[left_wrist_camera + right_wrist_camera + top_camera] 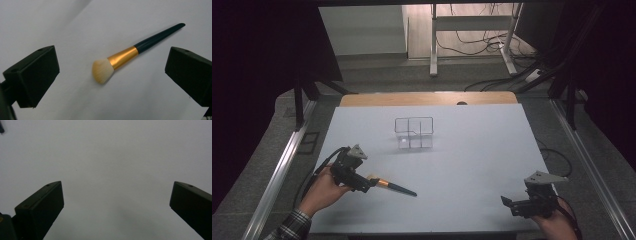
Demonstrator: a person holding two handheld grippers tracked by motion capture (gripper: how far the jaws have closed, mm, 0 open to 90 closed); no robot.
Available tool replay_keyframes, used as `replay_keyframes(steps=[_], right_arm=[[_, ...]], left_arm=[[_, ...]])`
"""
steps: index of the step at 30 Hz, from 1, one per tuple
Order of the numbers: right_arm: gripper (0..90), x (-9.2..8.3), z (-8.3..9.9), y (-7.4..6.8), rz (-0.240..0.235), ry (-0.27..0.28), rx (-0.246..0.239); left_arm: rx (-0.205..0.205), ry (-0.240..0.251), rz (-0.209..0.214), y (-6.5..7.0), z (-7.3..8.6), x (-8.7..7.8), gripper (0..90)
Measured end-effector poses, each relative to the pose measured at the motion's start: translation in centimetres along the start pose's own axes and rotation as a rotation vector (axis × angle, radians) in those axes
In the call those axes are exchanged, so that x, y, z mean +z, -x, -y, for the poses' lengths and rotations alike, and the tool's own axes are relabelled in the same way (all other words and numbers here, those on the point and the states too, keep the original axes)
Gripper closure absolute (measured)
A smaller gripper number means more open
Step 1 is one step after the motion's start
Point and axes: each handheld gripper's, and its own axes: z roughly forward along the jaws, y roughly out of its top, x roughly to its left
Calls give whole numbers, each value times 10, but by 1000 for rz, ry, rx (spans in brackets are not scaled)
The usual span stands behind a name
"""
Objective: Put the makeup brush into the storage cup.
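Left hand-held gripper wide apart around makeup brush, untouched.

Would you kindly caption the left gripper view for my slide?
Open left gripper poised over a makeup brush lying on the white table.

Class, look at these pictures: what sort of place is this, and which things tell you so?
Probably a lab or workshop set up for recording: a white table framed by dark curtains, loose cables on the floor behind, and a person holding a claw near a makeup brush.
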Motion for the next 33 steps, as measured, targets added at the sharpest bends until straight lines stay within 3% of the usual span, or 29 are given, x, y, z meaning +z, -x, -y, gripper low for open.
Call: replay_keyframes(steps=[26,33], right_arm=[[0,1,0,0,-6,-10,0],[0,1,1,0,-8,-12,1]], left_arm=[[68,-47,32,10,-31,22,0],[72,-64,36,8,-32,30,1]])
